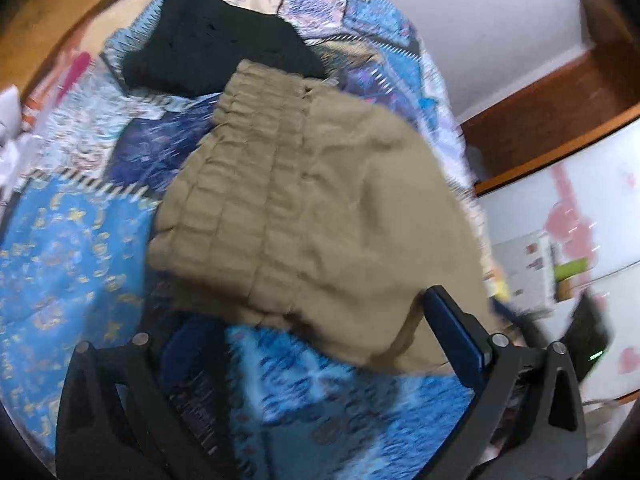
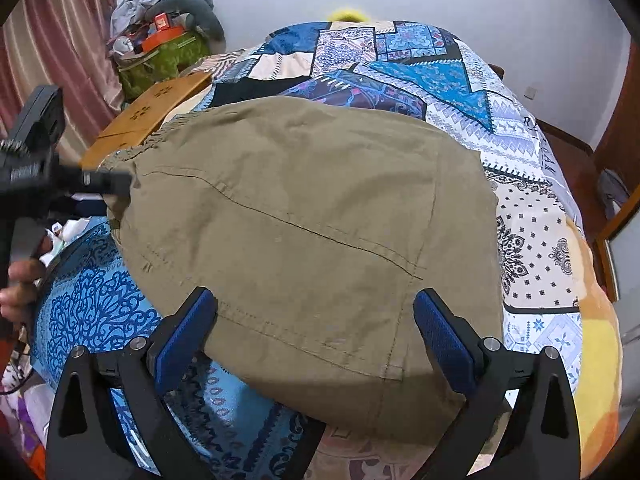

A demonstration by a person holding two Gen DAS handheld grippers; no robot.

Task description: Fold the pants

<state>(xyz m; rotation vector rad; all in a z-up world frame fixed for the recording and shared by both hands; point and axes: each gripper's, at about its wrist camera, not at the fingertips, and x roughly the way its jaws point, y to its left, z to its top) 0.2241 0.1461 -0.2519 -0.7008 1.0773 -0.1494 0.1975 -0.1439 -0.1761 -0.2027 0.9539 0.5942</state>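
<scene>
Khaki pants (image 2: 304, 220) lie folded on a patchwork bedspread (image 2: 532, 240). In the left wrist view the pants (image 1: 320, 216) show their gathered elastic waistband toward the left. My left gripper (image 1: 308, 332) is open at the near edge of the pants, which lie between its blue-padded fingers (image 1: 456, 336). My right gripper (image 2: 316, 320) is open, its fingers (image 2: 184, 332) straddling the hem edge of the pants without pinching it. The left gripper also shows in the right wrist view (image 2: 108, 184), at the waistband corner.
A folded black garment (image 1: 216, 52) lies on the bed beyond the pants. A wooden board (image 2: 148, 116) and a green bag (image 2: 160, 60) of clutter stand at the bed's far left. A wooden door frame (image 1: 560, 116) and white wall are to the right.
</scene>
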